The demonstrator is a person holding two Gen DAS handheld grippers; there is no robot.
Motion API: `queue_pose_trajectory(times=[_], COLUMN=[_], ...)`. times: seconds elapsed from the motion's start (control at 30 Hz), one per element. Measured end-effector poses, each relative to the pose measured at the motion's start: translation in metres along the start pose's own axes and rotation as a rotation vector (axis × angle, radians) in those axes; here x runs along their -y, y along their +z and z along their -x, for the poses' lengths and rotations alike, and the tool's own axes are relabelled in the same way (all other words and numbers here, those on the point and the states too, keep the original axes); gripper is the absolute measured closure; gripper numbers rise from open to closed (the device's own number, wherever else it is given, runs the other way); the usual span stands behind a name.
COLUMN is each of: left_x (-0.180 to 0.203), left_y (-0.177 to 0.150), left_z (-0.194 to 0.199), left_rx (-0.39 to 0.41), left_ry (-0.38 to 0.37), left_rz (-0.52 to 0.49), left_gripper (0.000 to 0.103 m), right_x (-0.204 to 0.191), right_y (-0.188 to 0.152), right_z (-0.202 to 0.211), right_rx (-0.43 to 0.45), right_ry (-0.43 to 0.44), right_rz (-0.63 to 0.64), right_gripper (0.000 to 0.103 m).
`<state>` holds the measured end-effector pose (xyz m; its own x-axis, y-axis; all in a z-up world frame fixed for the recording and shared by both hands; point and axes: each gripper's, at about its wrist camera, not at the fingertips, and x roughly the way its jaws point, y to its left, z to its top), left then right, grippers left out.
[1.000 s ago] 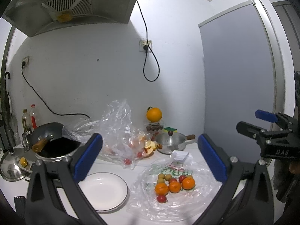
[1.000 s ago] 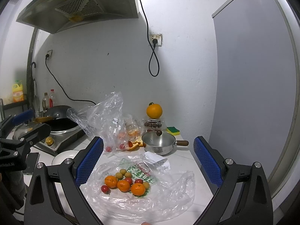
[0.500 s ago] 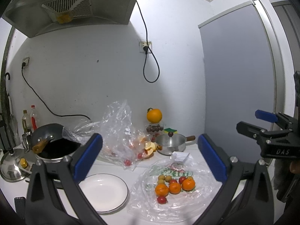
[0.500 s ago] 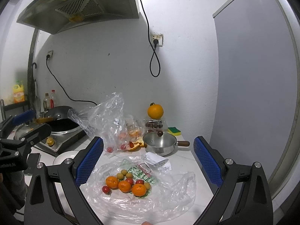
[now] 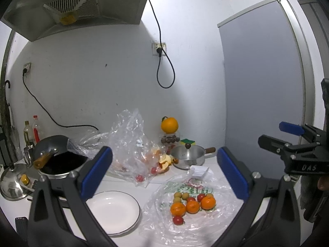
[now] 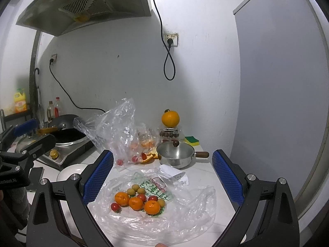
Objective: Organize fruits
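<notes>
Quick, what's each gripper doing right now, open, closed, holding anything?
Left gripper: open, holding nothing.
Right gripper: open, holding nothing, above the fruits.

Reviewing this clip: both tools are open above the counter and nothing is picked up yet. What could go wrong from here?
1. The small fruits lie loose on a crinkled plastic bag; a tool closing there may snag the film and drag the pile.
2. The round cherry tomato at the pile's edge could roll away if nudged.
3. The white plate sits near the counter edge, under the left tool; a low sweep might knock it.
</notes>
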<state>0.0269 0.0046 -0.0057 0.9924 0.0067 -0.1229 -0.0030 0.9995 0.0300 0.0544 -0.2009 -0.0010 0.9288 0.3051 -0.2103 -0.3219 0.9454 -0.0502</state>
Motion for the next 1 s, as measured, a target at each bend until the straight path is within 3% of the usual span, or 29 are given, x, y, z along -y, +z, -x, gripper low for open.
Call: queue_pose_trajectory(times=[0.33,0.8,1.0], left_x=[0.01,0.027,0.031], left_y=[-0.011,-0.053,-0.078], left_z=[-0.031,-0.089,-0.111], left_rx=[-0.055,-0.208,-0.293], left_ry=[-0.007,-0.026,-0.039], left_rz=[-0.029,-0.084,-0.112], left_gripper=[0.001,0.001,0.001], right_x=[0.013,0.031,0.033], right_y=[-0.007,-0.036,-0.054], right_z=[-0.025,-0.078,-0.101], right_rx=[-0.041,-0.15,-0.213], right_ry=[0.003,0.028,0.044], right_rz=[-0.006,-0.007,-0.004], right_gripper=[0.004,0.005,0.016])
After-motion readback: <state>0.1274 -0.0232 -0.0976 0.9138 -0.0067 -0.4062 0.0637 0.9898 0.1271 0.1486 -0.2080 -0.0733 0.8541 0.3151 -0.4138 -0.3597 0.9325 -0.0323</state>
